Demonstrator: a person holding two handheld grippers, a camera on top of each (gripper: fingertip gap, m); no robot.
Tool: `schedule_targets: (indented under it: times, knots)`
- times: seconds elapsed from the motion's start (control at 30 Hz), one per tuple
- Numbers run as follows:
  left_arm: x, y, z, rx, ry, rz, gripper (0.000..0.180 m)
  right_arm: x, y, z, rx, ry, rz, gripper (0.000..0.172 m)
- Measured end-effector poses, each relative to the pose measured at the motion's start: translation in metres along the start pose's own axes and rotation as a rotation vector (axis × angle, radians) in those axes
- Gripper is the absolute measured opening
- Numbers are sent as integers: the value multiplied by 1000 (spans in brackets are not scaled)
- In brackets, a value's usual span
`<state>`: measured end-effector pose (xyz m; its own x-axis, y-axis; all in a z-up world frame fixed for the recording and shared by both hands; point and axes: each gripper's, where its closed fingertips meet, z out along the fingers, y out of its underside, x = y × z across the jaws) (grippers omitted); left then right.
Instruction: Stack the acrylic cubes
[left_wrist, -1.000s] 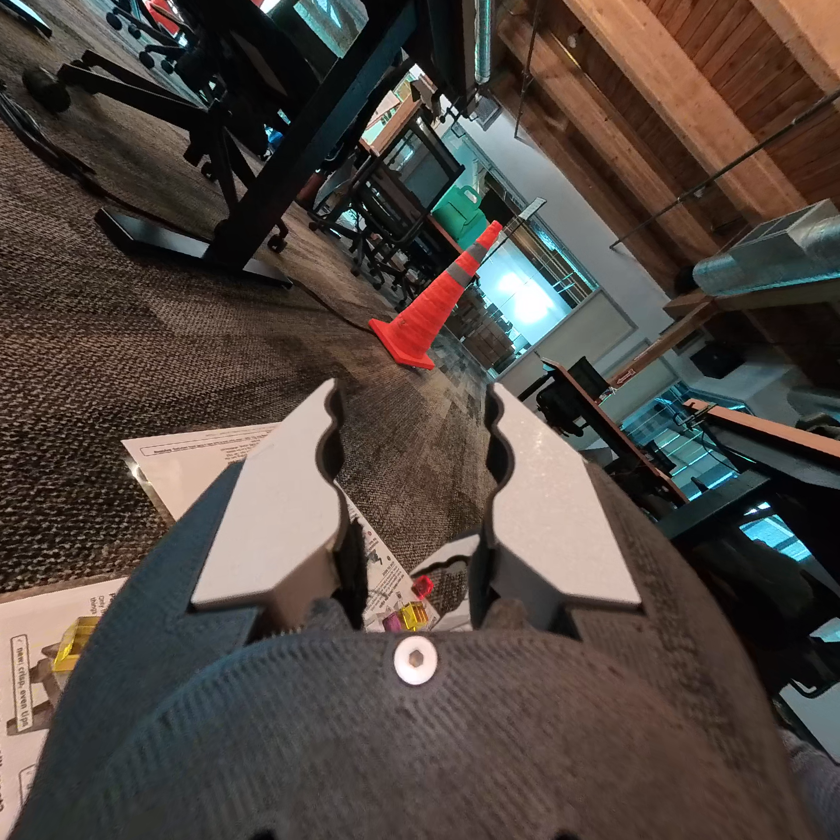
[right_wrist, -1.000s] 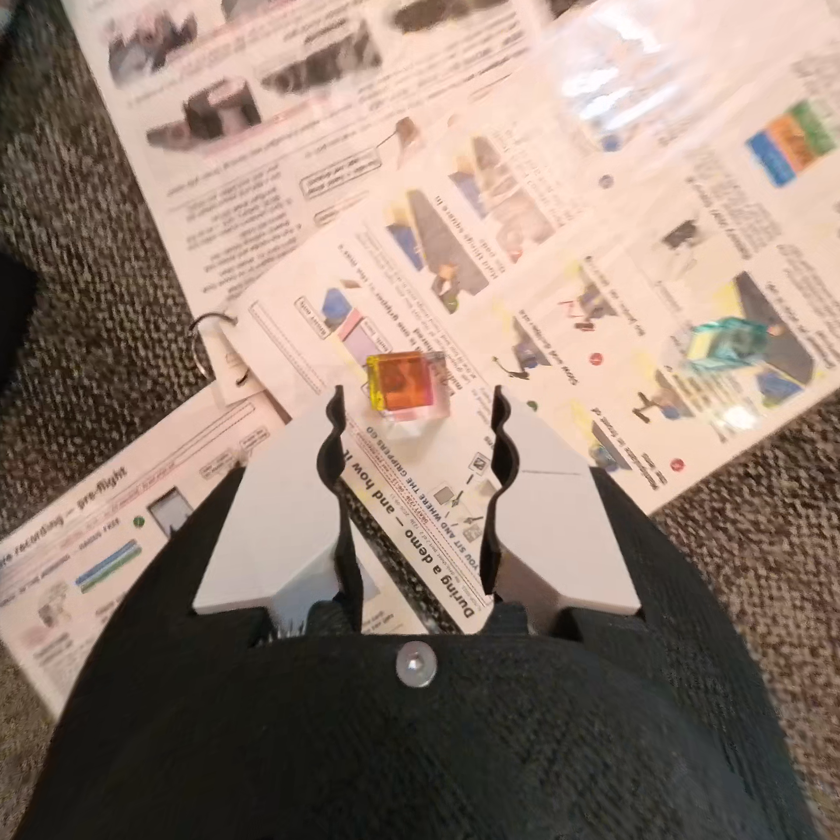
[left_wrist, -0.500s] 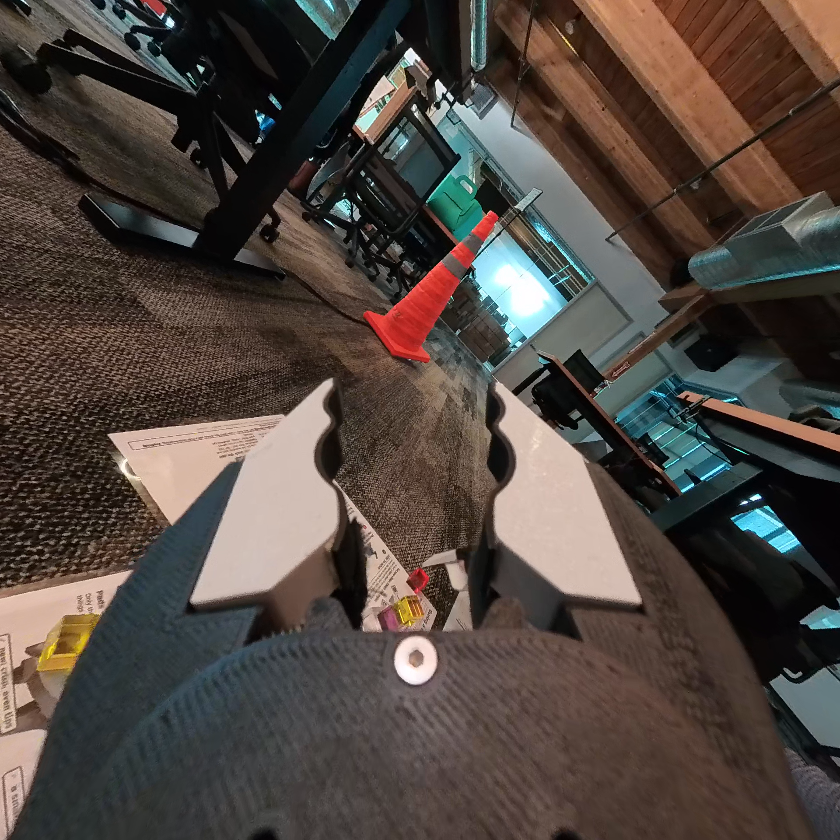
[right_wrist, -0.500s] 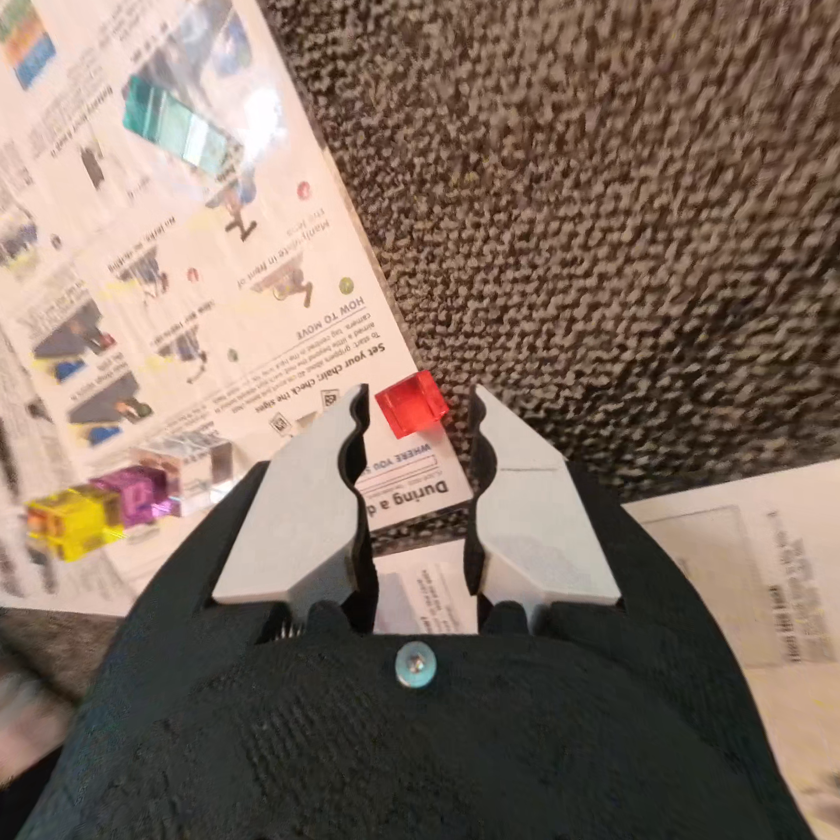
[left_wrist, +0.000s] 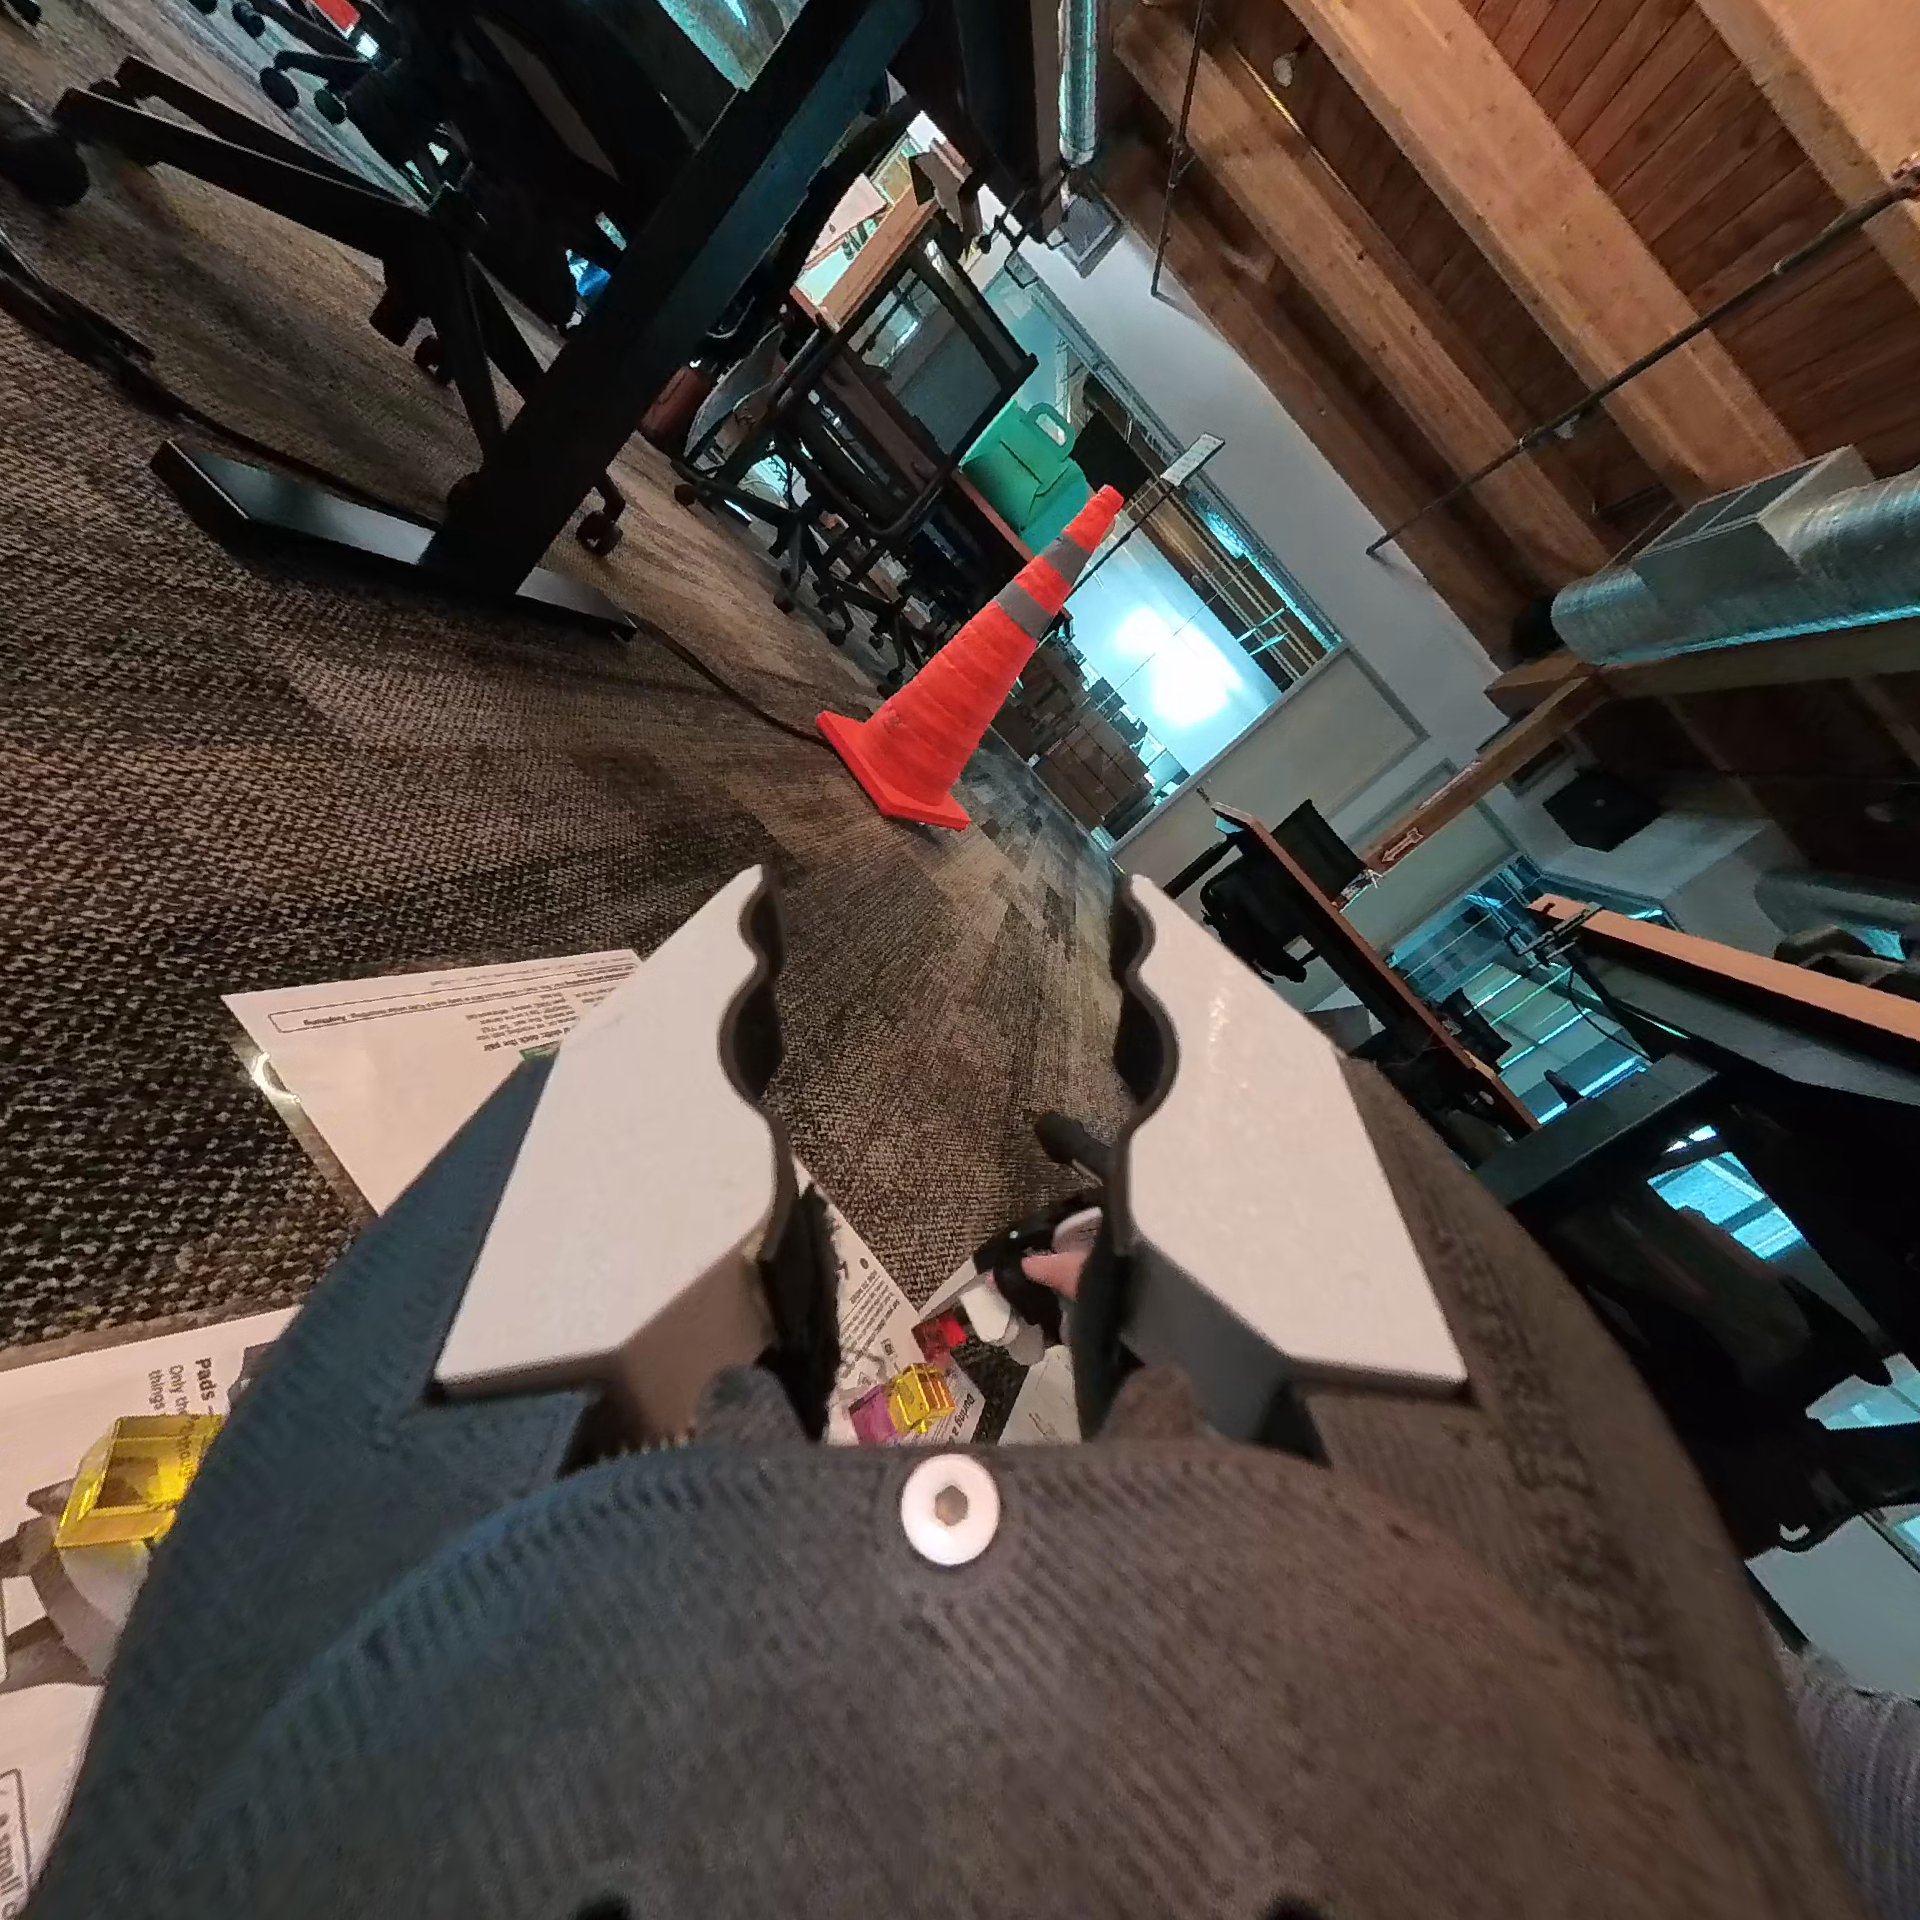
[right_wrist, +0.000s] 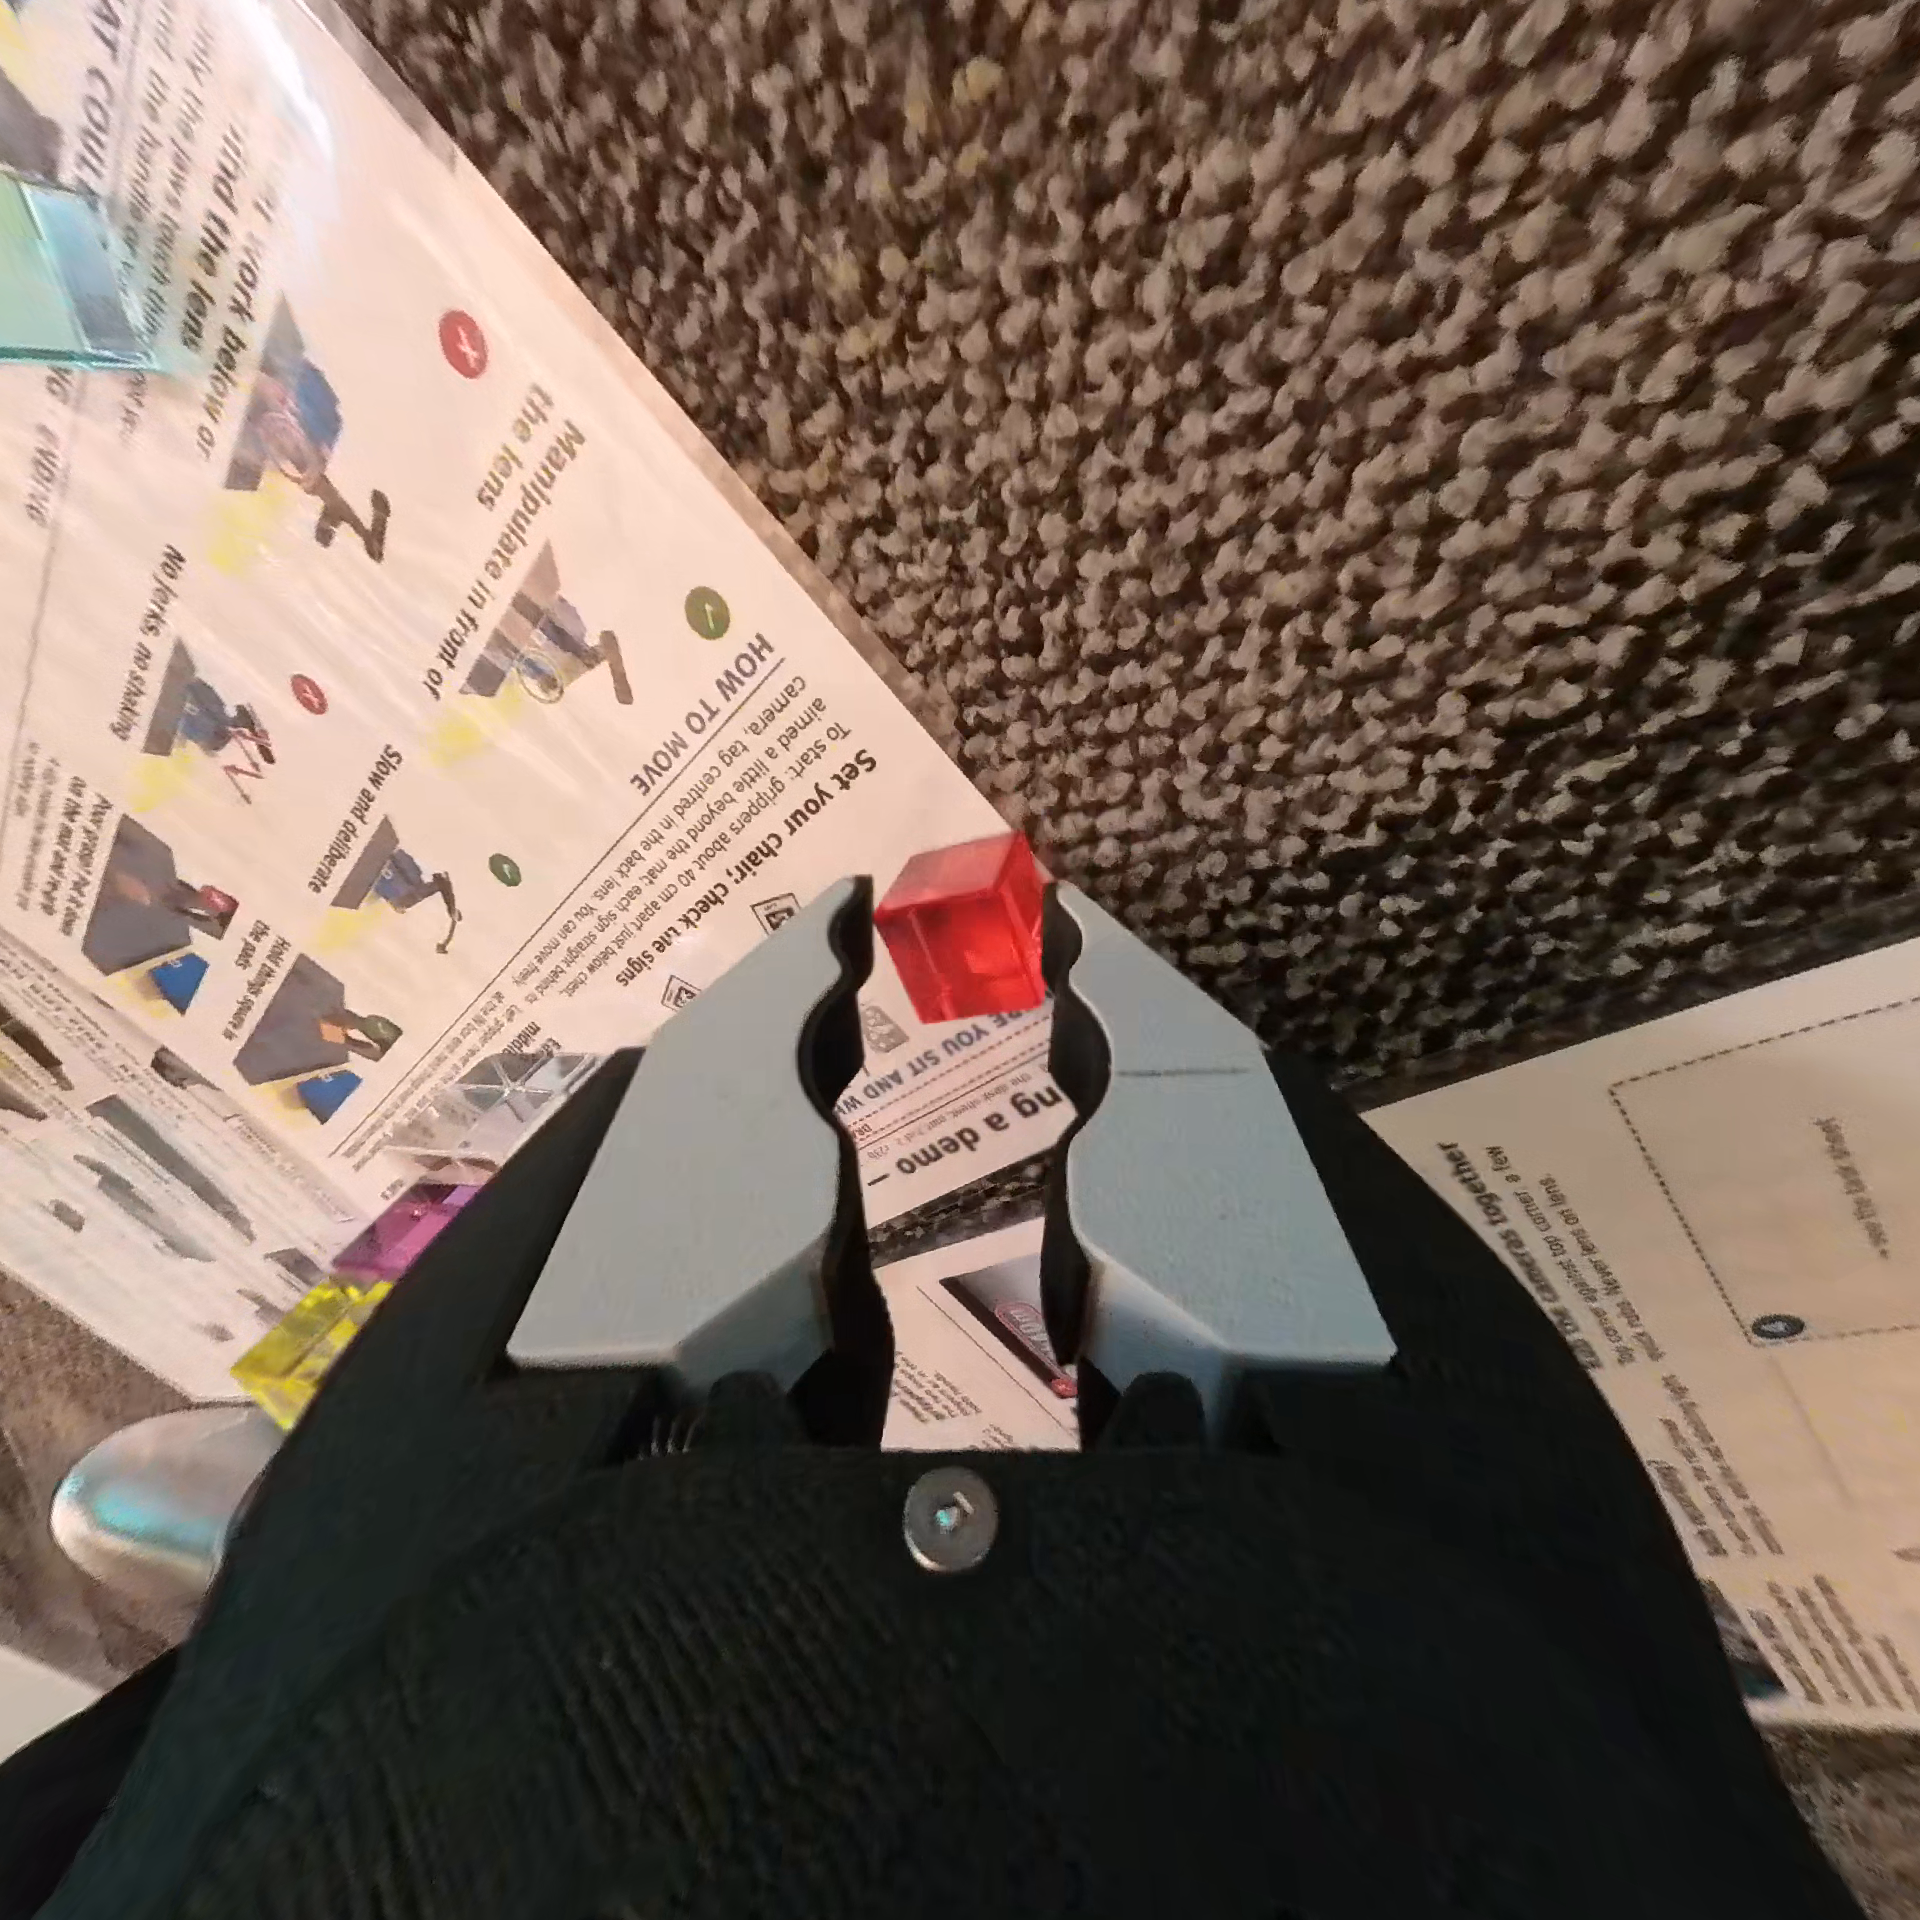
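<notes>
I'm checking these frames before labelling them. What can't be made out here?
- Right wrist view: whether the right gripper presses the red cube; its pads sit at the cube's sides, contact unclear.
- Right wrist view: yellow cube and purple cube, half hidden by the gripper's body.
- Right wrist view: teal block, blurred and cut by the left edge.
- Left wrist view: cubes between the left gripper's fingers are too small.

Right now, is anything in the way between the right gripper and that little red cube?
Nothing visible is. The red cube already sits between the right gripper's fingertips, on the corner of a printed sheet. The right fingertip looks against it; a thin gap shows at the left one.
</notes>
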<state>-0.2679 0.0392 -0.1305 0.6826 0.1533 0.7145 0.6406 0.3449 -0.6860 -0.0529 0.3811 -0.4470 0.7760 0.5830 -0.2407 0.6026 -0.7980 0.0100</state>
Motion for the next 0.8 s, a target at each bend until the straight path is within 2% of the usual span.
schedule_targets:
  times: [0.3,0.47,0.6,0.8]
  knots:
    - [2,0,0,2,10,-8,62,-8,12,1,-84,56,-162,27]
    - [3,-2,0,9,16,-18,62,-19,22,-2,-105,28,-294,26]
    - [4,-1,0,8,21,-22,62,-43,29,-18,-107,-27,-447,26]
    - [4,-2,0,11,23,-30,61,-97,47,-59,-124,-88,-761,26]
